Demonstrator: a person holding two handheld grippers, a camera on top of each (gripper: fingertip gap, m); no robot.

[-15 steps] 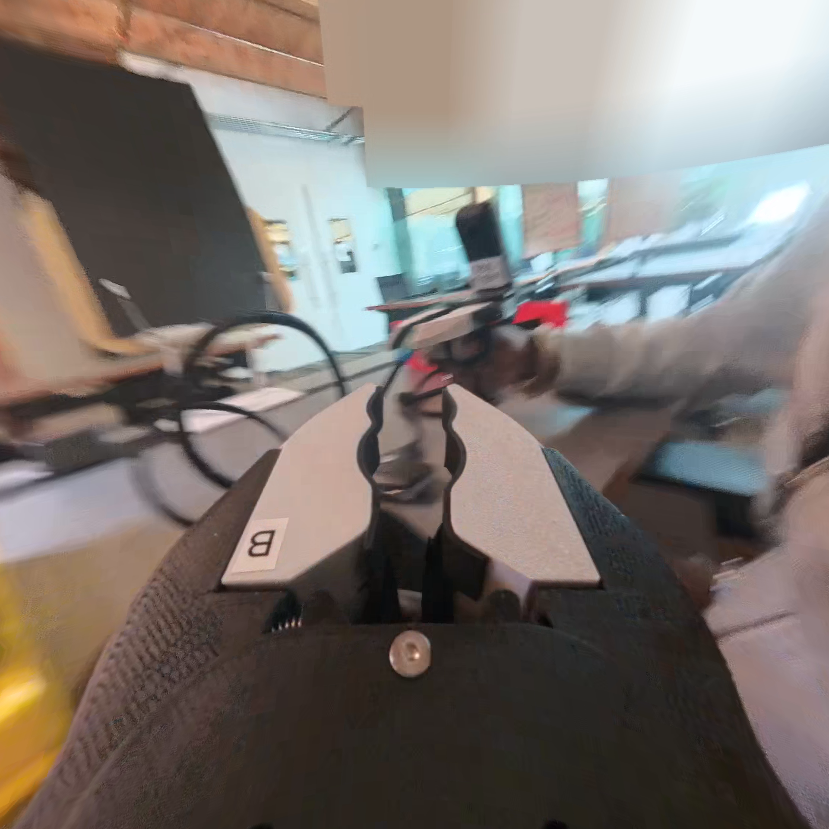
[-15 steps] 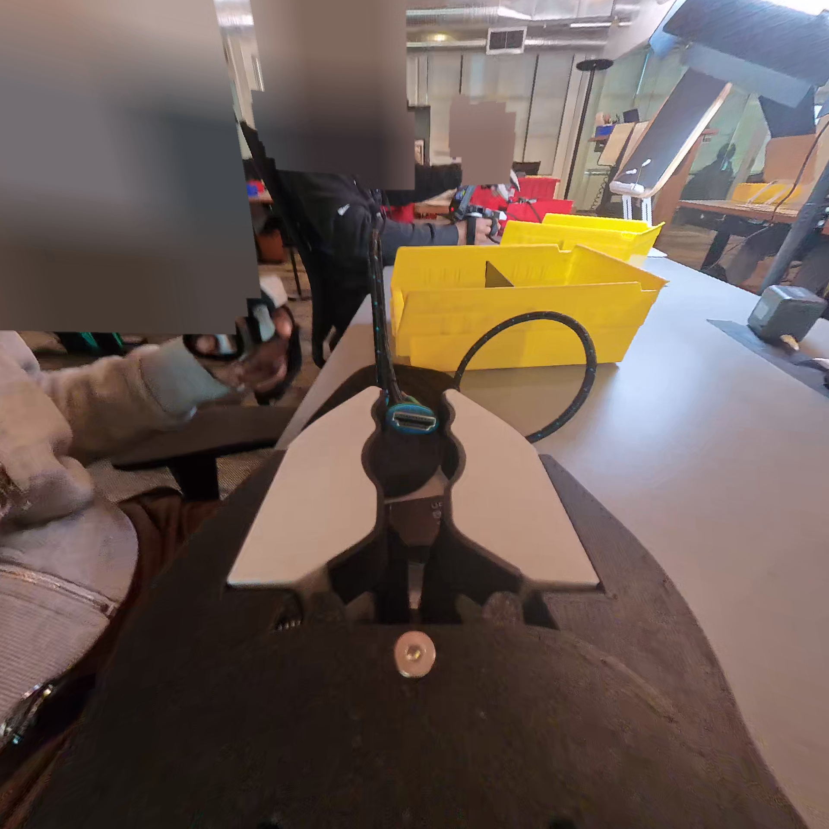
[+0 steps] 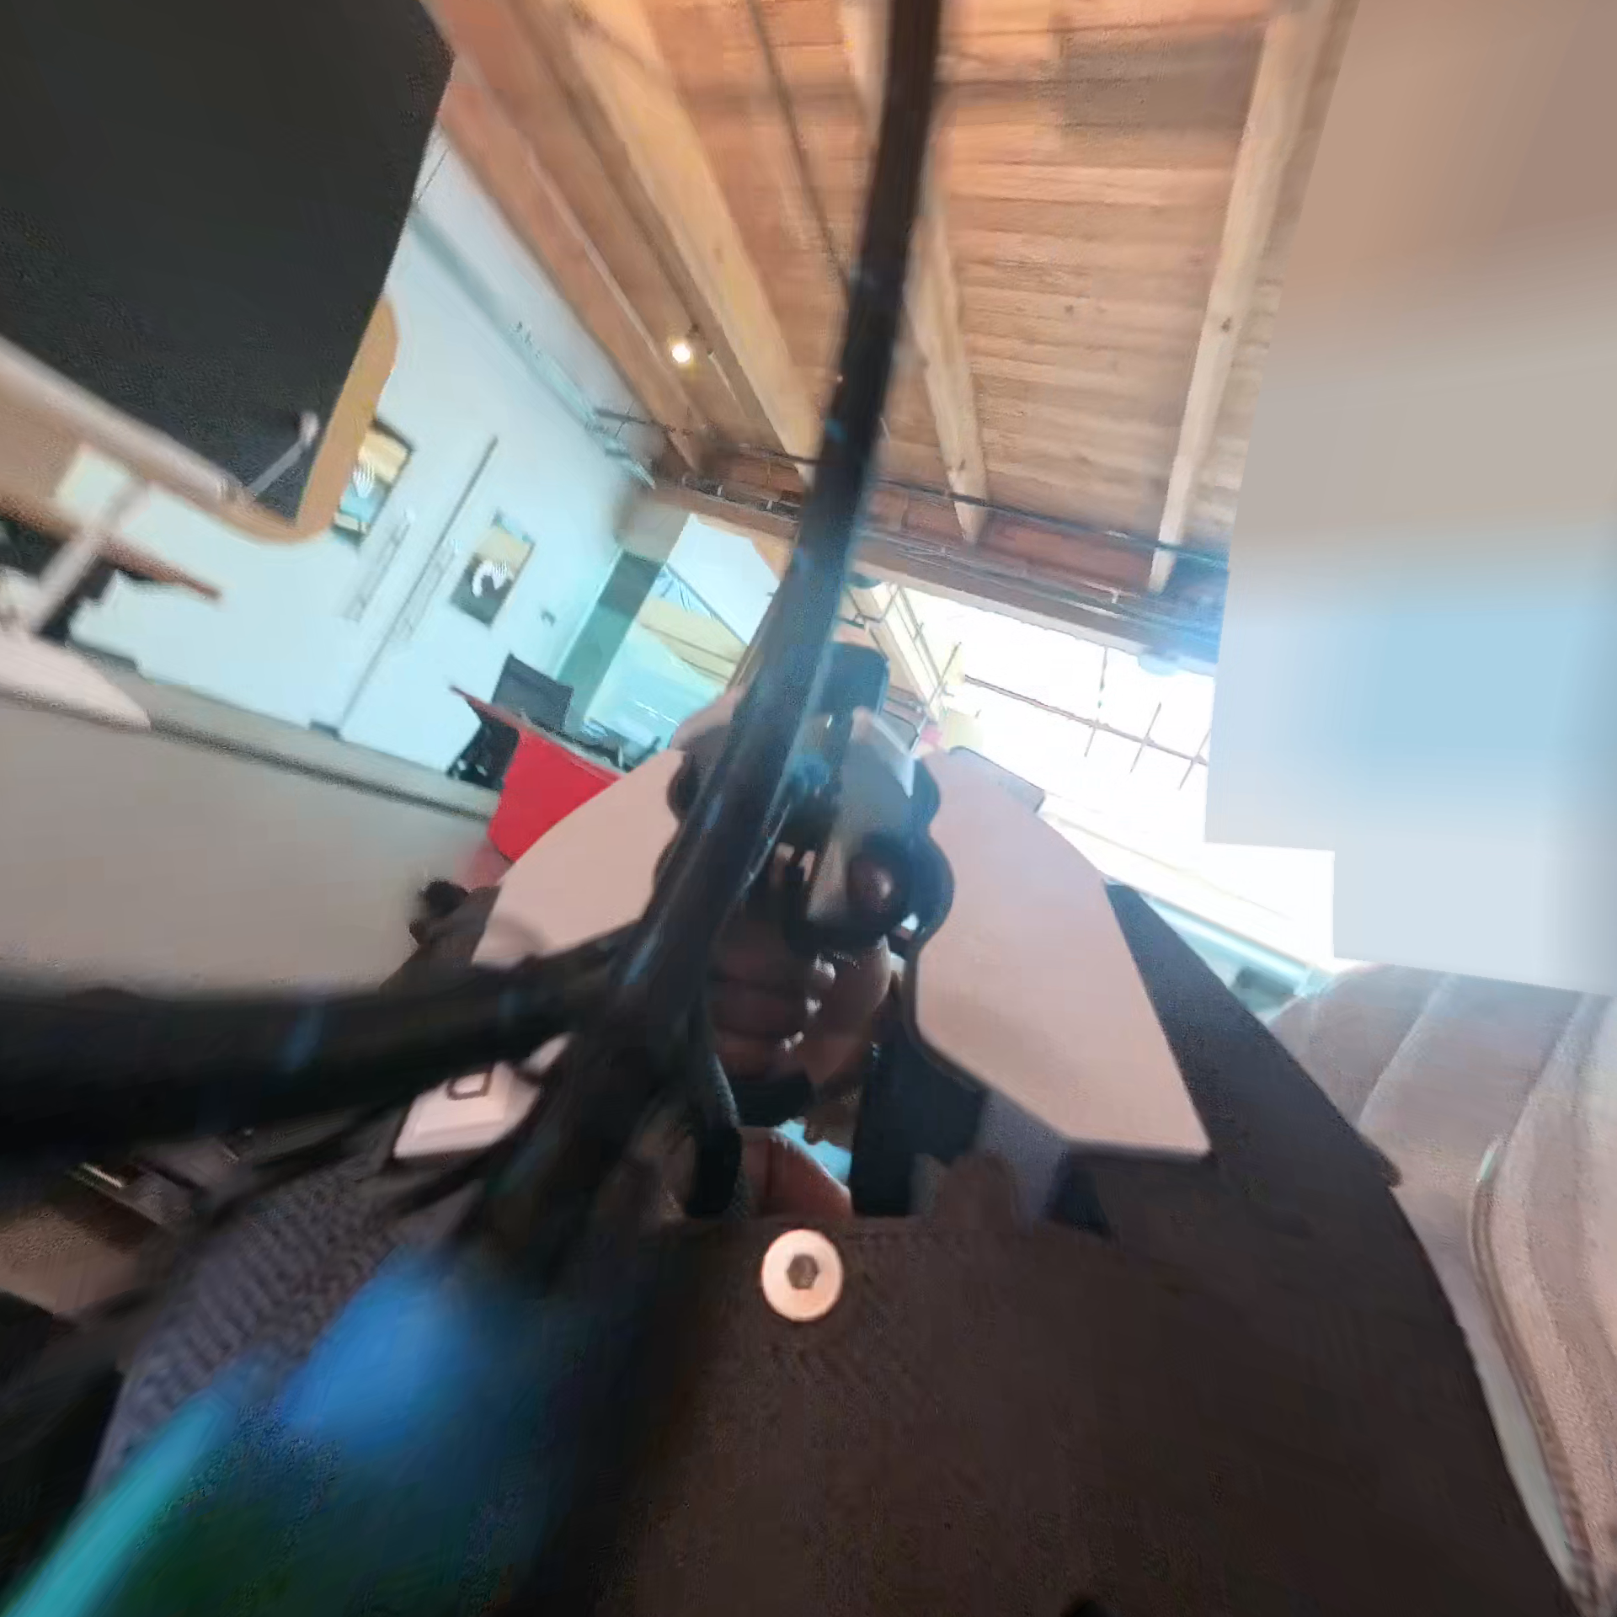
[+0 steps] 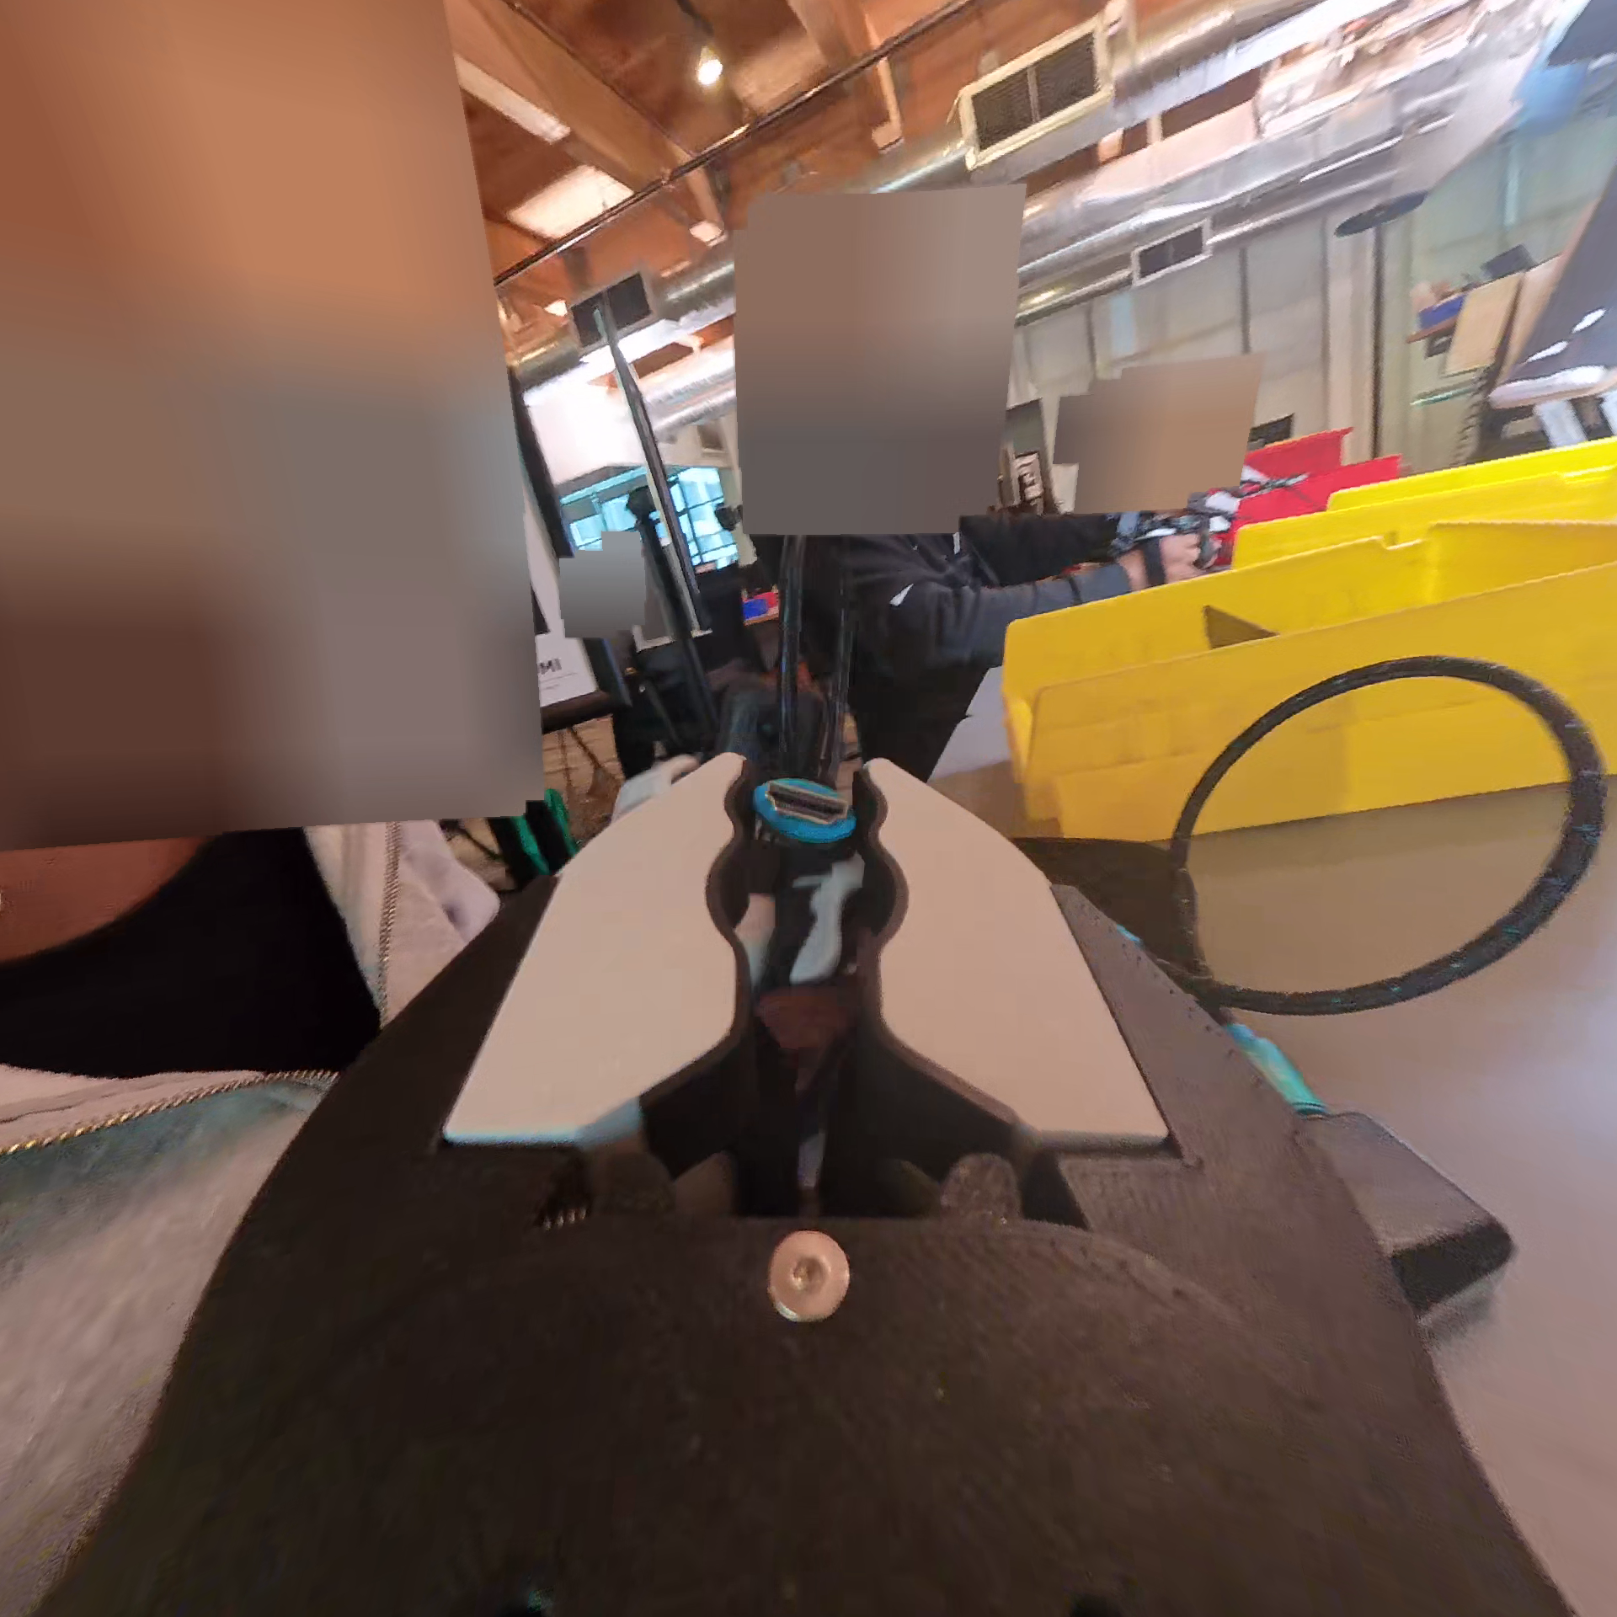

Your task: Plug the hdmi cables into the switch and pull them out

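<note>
Right gripper (image 4: 803, 809) squeezing plug (image 4: 801, 803) of black hdmi cable (image 4: 1571, 818), blue ring around silver tip, cable looping beside yellow bins (image 4: 1312, 700). Left gripper (image 3: 792, 822) pointing up, blurry; can't tell open or closed.

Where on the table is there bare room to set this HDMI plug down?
Bare grey table lies to the right of the right gripper, in front of the yellow bins. The black cable loop crowds the strip nearest the bins. The left wrist view is blurred and tangled with cables, showing no clear spot.
</note>
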